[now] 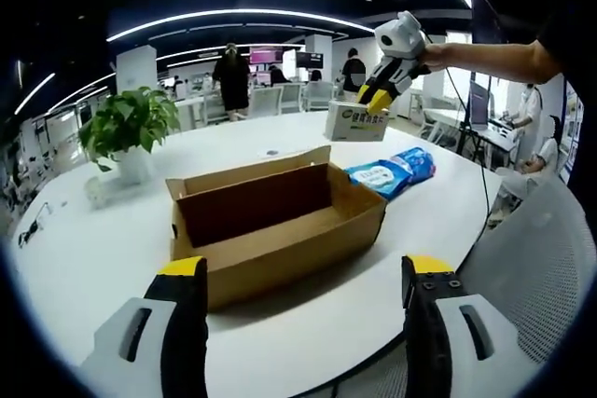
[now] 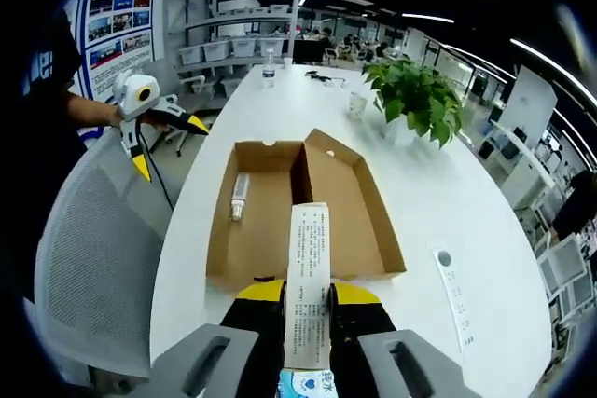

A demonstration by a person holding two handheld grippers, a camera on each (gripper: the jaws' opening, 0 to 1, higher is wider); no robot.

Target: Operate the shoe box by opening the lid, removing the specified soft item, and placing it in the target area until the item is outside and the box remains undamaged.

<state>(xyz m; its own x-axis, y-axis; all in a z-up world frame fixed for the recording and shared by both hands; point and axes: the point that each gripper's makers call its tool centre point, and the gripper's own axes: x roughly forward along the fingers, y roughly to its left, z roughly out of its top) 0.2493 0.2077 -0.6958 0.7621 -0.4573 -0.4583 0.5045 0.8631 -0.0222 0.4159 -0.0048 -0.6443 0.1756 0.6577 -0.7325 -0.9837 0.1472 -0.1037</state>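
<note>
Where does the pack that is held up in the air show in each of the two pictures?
Left gripper view: the tissue pack hangs at upper right, clamped by the right gripper.
Right gripper view: the pack rises at bottom centre, between that gripper's own jaws.
Shared landmark: the open cardboard box, beside the potted plant.

The brown cardboard shoe box [image 2: 303,216] lies open near the white tabletop's edge, while a tissue pack [image 2: 308,291] hangs above it.
</note>
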